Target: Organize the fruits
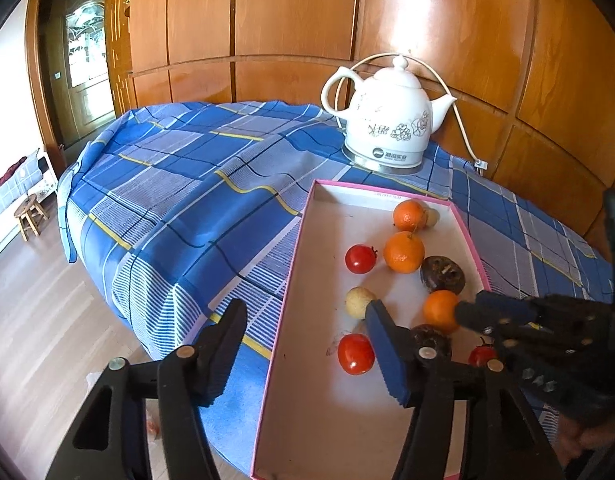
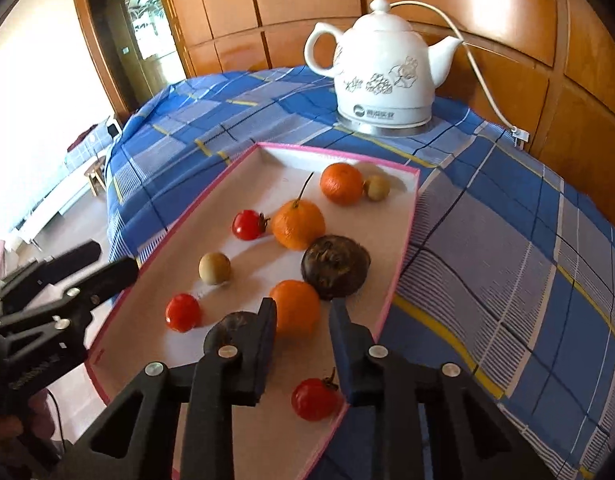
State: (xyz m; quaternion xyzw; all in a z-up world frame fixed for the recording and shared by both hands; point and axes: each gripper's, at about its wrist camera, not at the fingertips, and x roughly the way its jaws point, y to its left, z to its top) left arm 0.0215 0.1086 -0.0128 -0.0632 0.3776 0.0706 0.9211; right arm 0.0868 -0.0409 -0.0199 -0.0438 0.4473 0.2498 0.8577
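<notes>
Over the pink-edged box [image 2: 403, 216] on the desk, my right gripper [image 2: 303, 316] jaws flank a tangerine [image 2: 297, 304] without pinching — my left gripper [image 1: 303, 344] gapes empty.

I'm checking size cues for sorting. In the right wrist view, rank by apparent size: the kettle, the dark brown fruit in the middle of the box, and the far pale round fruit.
1. Kettle, largest.
2. Dark brown fruit.
3. Pale round fruit, smallest; it lies farther back, which shrinks it somewhat.
</notes>
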